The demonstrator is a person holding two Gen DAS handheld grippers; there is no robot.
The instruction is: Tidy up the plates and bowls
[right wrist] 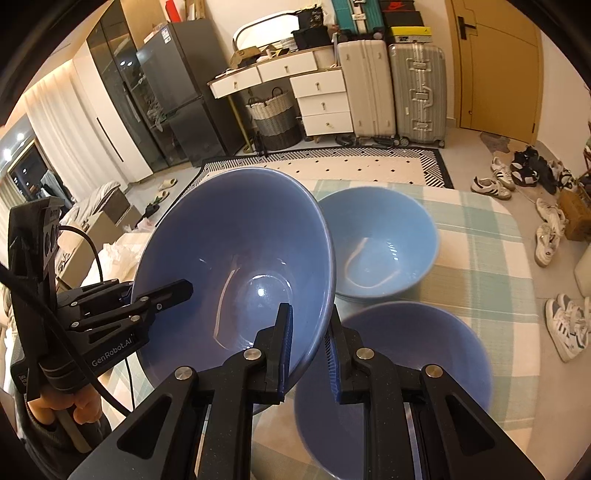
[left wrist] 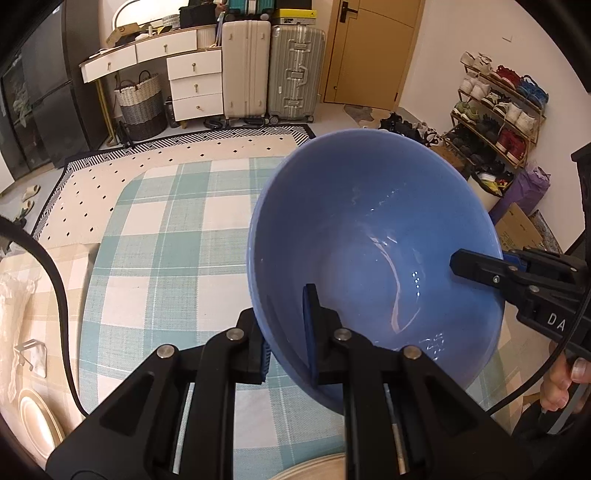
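Both grippers, left gripper [left wrist: 286,332] and right gripper [right wrist: 310,343], clamp opposite rims of a raised blue bowl [right wrist: 236,266]; glazed, likely slippery, breakable.

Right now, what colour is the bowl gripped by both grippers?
Blue; the bowl shows best in the right wrist view.

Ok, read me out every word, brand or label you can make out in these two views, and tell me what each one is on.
"GenRobot.AI": on the side of the left gripper, right wrist view.
"DA", cut off by the frame edge: on the body of the right gripper, left wrist view.
Red box on top of the suitcases: a logo only, no words readable.
Yellow box label and fridge stickers: too small to read.
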